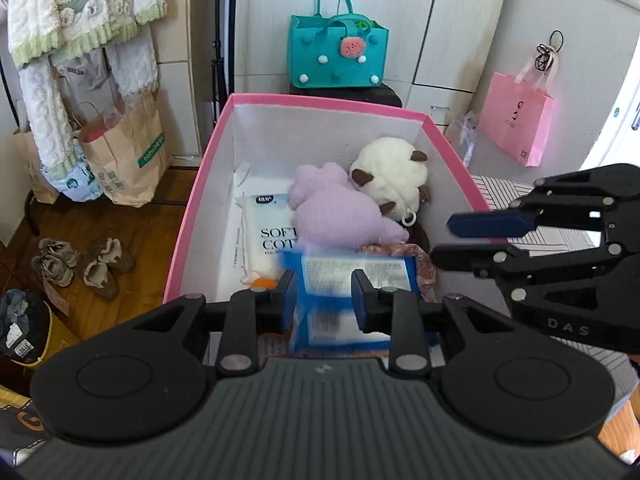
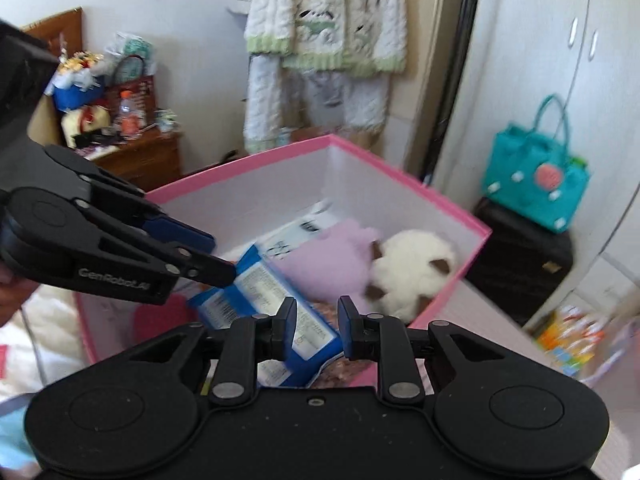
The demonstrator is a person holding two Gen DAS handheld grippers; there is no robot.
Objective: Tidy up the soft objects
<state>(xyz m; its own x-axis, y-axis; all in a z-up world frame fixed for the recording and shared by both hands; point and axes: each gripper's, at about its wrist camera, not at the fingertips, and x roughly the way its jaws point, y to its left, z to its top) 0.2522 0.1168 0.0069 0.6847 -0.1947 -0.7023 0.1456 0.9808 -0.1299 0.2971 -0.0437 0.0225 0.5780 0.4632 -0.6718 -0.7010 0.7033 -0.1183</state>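
Note:
A pink-rimmed white box holds a purple plush, a white plush with brown ears and a white cotton pack. A blue-and-white pack lies tilted at the box's near end, smeared by motion. My left gripper hovers just above it, jaws slightly apart, the tips at the pack's corner and not pinching it. My right gripper is shut on nothing beside the box's right wall.
A teal felt bag sits on a dark stool behind the box. A pink paper bag hangs at right. Brown paper bags, shoes and hanging fleece clothes crowd the left. A cluttered wooden cabinet stands beyond.

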